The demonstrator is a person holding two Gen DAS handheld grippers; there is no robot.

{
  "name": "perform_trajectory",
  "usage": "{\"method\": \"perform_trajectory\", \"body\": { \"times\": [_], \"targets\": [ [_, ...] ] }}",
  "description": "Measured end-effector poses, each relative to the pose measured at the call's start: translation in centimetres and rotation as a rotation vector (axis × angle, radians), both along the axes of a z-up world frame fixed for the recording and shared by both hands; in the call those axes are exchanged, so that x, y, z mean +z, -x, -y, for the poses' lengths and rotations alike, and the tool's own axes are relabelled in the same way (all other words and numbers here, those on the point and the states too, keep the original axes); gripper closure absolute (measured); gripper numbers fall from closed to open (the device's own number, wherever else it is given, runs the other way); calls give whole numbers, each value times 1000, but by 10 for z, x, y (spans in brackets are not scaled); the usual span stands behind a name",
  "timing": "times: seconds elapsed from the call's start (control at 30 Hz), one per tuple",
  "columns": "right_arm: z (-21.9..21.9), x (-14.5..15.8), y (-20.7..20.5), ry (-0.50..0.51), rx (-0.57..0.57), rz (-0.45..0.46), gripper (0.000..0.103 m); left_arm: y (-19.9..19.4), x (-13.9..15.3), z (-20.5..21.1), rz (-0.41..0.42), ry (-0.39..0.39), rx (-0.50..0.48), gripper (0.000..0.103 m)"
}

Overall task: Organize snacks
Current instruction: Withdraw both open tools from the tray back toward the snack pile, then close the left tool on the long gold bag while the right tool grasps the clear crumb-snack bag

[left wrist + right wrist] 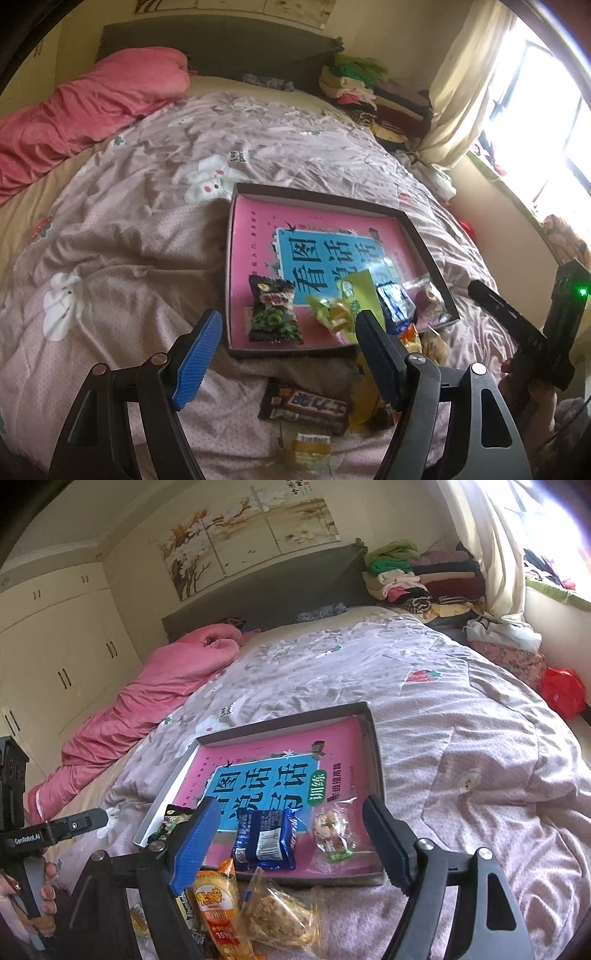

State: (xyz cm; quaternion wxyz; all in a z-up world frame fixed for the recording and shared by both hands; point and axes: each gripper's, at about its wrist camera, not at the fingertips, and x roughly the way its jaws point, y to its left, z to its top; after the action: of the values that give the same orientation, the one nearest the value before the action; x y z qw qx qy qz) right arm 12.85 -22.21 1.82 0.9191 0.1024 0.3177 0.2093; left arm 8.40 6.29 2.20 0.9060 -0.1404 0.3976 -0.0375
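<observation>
A shallow dark tray [424, 243] [376, 738] with a pink book cover inside lies on the bed. In it are a dark green-printed packet [275, 314], a yellow-green packet [340, 306], a blue packet [395, 304] [266, 840] and a clear-wrapped snack [428, 299] [332, 832]. Loose on the quilt in front of the tray lie a brown chocolate bar [306, 404], a small yellow packet [312, 445], an orange packet [218, 897] and a clear-wrapped cake [280, 917]. My left gripper [288, 336] is open and empty above the tray's near edge. My right gripper [288, 830] is open and empty over the blue packet.
The pink-grey quilt [147, 229] covers the bed. A pink blanket [92, 107] lies at the far left. Folded clothes [417, 576] are stacked by the headboard. A curtain and window [517, 110] are at the right. White wardrobes [55, 646] stand at the left.
</observation>
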Motion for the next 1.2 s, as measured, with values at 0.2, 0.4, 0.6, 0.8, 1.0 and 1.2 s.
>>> {"method": "perform_trajectory", "body": {
  "times": [0.2,0.4,0.6,0.8,1.0,1.2],
  "targets": [
    [7,-1,6,4,-18,-7,23,4,0,12,-4,-10,-31,27],
    [10,-2,15,1,-24,-16,21,6,-3,22,-14,-13,-59,27],
    [5,-2,25,12,-8,-19,21,9,-3,30,-15,-19,-78,27],
    [5,-2,32,26,-12,-22,21,11,-9,41,-31,-25,-111,27],
    [6,-6,37,28,-17,-44,20,14,-14,48,-41,-36,-137,27],
    [1,-9,42,35,0,-57,20,14,-17,53,-50,-50,-146,27]
  ]
}}
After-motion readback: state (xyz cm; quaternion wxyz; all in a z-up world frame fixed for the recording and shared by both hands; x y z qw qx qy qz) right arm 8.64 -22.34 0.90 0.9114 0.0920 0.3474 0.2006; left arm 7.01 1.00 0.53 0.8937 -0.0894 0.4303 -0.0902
